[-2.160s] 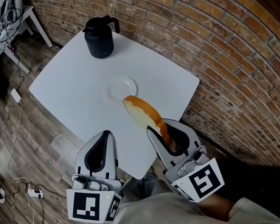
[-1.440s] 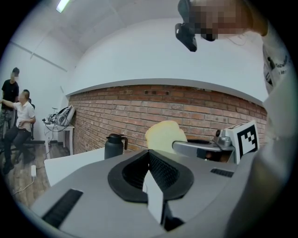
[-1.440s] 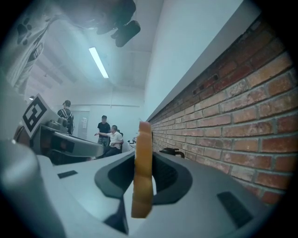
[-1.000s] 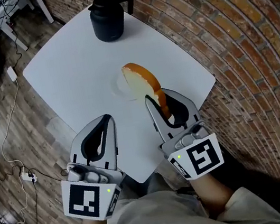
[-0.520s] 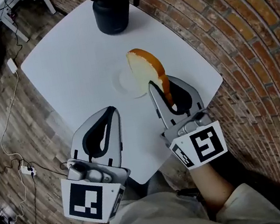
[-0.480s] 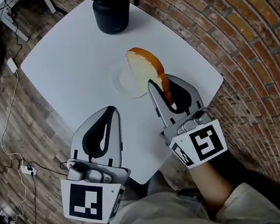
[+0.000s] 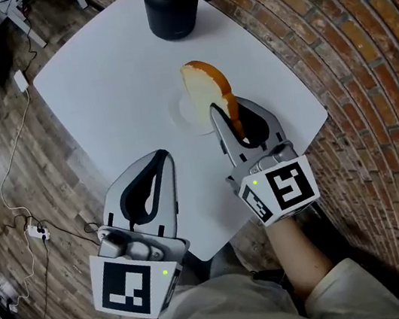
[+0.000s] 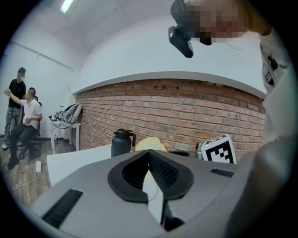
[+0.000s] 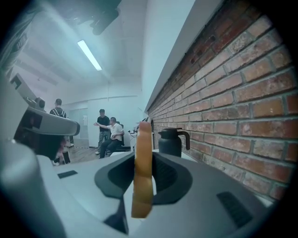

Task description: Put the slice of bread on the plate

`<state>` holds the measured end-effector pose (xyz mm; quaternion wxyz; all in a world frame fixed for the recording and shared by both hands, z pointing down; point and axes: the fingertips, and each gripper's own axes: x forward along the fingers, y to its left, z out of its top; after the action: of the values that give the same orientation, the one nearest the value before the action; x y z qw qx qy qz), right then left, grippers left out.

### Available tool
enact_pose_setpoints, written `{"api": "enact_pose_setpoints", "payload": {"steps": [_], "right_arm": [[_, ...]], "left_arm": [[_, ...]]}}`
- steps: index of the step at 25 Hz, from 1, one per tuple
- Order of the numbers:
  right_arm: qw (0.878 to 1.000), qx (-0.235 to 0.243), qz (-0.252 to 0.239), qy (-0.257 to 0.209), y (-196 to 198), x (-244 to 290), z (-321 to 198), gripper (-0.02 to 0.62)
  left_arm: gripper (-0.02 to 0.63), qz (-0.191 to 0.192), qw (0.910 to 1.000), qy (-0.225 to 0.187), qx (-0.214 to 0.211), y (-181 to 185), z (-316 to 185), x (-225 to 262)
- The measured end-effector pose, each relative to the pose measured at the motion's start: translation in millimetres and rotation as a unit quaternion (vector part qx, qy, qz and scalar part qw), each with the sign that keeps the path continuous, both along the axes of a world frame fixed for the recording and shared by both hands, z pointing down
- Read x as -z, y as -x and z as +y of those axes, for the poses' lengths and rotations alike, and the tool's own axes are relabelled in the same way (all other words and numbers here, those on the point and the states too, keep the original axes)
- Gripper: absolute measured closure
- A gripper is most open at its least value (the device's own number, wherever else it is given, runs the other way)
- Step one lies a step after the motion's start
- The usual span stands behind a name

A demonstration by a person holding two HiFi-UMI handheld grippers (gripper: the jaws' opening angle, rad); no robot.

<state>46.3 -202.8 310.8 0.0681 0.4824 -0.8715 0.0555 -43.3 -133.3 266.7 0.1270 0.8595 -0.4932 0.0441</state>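
Observation:
A slice of bread [image 7: 207, 94] with a brown crust stands on edge in my right gripper [image 7: 228, 114], which is shut on its near end. It hangs over the small white plate [image 7: 181, 111] on the white table [image 7: 103, 88] and hides the plate's right part. The right gripper view shows the bread [image 9: 142, 172] edge-on between the jaws of the right gripper [image 9: 142, 163]. My left gripper [image 7: 158, 157] hovers over the table's near edge, left of the plate, shut and holding nothing. The left gripper [image 8: 149, 157] shows its pads meeting, with the bread [image 8: 150, 144] beyond.
A black jug [image 7: 172, 5] stands at the table's far side, also seen as a jug [image 9: 170, 141] ahead of the right gripper. A brick wall [image 7: 349, 52] runs along the right. Cables [image 7: 13, 188] lie on the wooden floor to the left. Two people [image 8: 21, 121] are far off.
My right gripper has carried the bread forward and lower, from the table's near side to above the plate. The left gripper has hardly moved.

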Motion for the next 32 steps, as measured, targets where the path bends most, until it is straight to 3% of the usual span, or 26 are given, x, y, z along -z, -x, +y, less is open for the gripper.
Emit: {"api": "enact_pose_setpoints", "payload": {"steps": [18,21,32], "right_arm": [[0.998,-0.011,0.002,0.056,7,-55,-18,0.505],[0.998,-0.011,0.001,0.061,9,-62,-22,0.505],[0.997,-0.012,-0.008,0.082,16,-82,-26,0.503]], "left_arm": [[0.595,0.001,1.0000,0.003,0.003,2,-15,-17],[0.595,-0.012,0.9996,0.026,-0.003,3,-16,-33],[0.595,-0.016,0.9986,0.048,-0.017,-2,-36,-62]]}}
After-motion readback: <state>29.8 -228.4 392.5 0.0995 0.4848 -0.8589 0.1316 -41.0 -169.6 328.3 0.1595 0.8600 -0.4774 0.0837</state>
